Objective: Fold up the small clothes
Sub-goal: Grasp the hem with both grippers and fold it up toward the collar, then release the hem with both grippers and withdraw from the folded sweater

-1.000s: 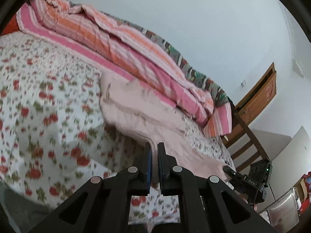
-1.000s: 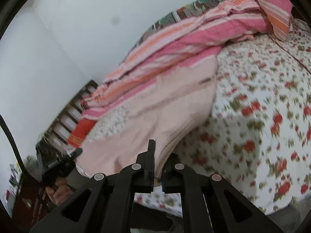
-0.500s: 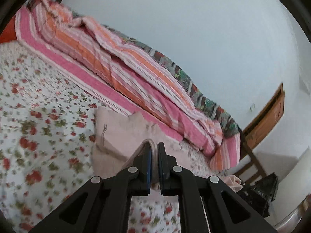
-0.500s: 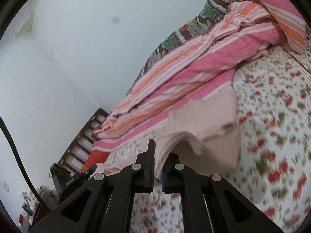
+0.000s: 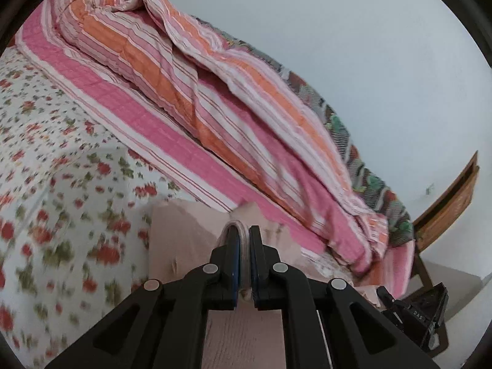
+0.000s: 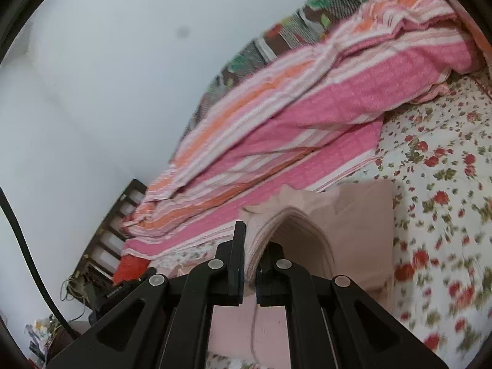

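Pinching the pale pink garment point(image 5: 181, 240) above the floral bed point(image 5: 61, 160) in my clamped left gripper point(image 5: 243, 243) and right gripper point(image 6: 252, 243), I risk a crooked fold if either edge slips.

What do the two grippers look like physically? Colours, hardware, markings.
Both are matte black. The left gripper and right gripper each have two flat fingers with blue pads on the inner faces, carried on angular linkage arms with triangular cut-outs and round silver pivot pins. A black cable curves past the right one. No sleeves or hands show.
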`<action>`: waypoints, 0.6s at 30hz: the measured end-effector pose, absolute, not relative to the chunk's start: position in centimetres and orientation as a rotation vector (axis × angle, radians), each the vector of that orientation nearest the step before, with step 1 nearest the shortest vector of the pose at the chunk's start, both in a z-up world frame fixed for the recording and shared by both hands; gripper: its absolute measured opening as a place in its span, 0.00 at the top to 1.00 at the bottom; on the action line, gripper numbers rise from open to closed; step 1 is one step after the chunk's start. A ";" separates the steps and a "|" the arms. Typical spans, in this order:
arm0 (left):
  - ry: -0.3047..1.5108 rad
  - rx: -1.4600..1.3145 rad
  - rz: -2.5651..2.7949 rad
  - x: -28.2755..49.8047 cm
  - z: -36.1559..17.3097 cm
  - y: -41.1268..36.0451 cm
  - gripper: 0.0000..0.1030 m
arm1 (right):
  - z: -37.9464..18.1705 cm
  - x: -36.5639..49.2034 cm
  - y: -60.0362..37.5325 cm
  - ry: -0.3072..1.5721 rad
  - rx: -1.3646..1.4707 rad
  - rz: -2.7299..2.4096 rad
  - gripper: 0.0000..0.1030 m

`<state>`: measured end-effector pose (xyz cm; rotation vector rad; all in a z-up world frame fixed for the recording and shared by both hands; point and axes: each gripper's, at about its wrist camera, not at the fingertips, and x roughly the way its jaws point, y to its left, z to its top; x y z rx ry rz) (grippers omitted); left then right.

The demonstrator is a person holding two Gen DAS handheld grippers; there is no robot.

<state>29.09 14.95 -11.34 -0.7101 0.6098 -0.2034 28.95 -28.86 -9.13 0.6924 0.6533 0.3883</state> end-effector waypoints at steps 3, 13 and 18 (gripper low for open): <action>0.635 -0.683 -0.166 31.4 -12.2 14.7 0.94 | -10.8 31.8 -29.0 0.703 0.673 0.367 0.95; 0.698 -0.688 -0.203 33.9 -15.3 13.1 0.42 | -16.0 35.1 -29.5 0.867 0.617 0.324 0.66; 0.680 -0.658 -0.192 33.2 -15.0 12.2 0.36 | -16.0 34.7 -29.6 0.859 0.579 0.316 0.60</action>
